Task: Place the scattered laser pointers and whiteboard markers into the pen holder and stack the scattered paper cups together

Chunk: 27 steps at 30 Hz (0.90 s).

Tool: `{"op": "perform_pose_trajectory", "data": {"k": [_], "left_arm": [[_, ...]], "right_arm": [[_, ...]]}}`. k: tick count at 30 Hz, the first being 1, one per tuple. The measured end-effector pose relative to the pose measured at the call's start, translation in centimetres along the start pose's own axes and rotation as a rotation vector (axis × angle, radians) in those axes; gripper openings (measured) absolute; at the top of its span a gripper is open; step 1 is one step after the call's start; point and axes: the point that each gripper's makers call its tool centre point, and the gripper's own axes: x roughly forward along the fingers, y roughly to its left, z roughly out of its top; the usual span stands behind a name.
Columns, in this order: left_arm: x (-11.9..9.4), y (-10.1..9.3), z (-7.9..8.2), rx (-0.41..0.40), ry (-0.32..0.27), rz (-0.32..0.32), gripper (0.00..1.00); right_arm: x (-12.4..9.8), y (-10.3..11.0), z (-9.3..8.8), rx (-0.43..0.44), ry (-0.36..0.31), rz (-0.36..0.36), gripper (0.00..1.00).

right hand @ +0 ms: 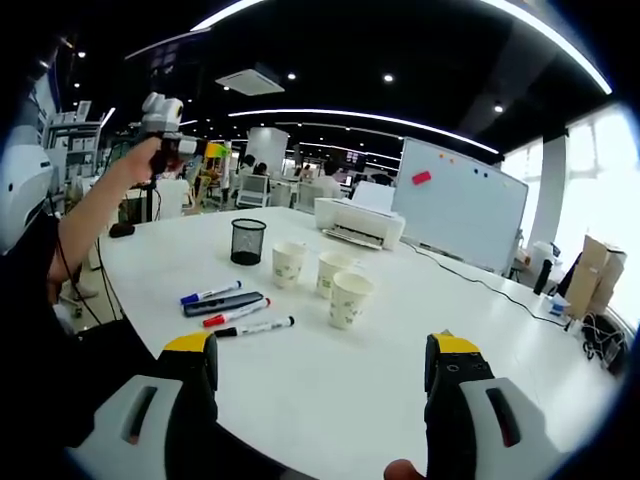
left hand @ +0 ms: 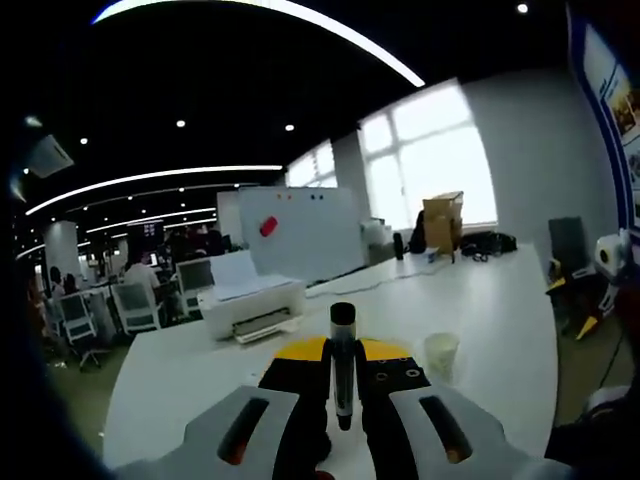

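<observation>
in the left gripper view, a black-capped whiteboard marker (left hand: 342, 365) is seen pinched between the jaws of the left gripper (left hand: 343, 420), which are pressed together on it. the marker stands upright along the jaws, its cap pointing away from the camera and its long axis running up the view. beyond it, a white table (left hand: 480, 300) stretches away, with one paper cup (left hand: 441, 352) just to the right of the marker and a printer (left hand: 250, 305) farther off.

in the right gripper view, the right gripper (right hand: 325, 375) is seen spread wide with nothing between its jaws. the black mesh pen holder (right hand: 247, 241) stands upright on the table, well ahead and to the left. near it three paper cups (right hand: 318, 275) stand apart, not yet stacked. on the table between the holder and the gripper's left jaw lie a blue-capped marker (right hand: 211, 294), a dark laser pointer (right hand: 222, 304), a red-capped marker (right hand: 236, 313) and a black-capped marker (right hand: 254, 327), all lying roughly parallel, their long axes slanting across the view. a raised hand holding the left gripper (right hand: 160, 118) is seen high above the table at the upper left, well apart from the holder.

the coming move is judged to turn on the held marker being brought down, long axis vertical, over the holder's open top.
</observation>
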Motion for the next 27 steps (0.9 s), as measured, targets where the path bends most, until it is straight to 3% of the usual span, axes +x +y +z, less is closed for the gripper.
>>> {"op": "perform_pose_trajectory", "data": {"k": [19,27], "left_arm": [[0.4,2.1,0.5,0.010,-0.011,0.051,0.14],[1.3,3.4,-0.7,-0.004,0.006,0.080,0.14]], "right_arm": [[0.0,-0.1,-0.2,0.007,-0.004,-0.001,0.80],[-0.2,0.0,-0.1,0.005,-0.006,0.000,0.80]]}}
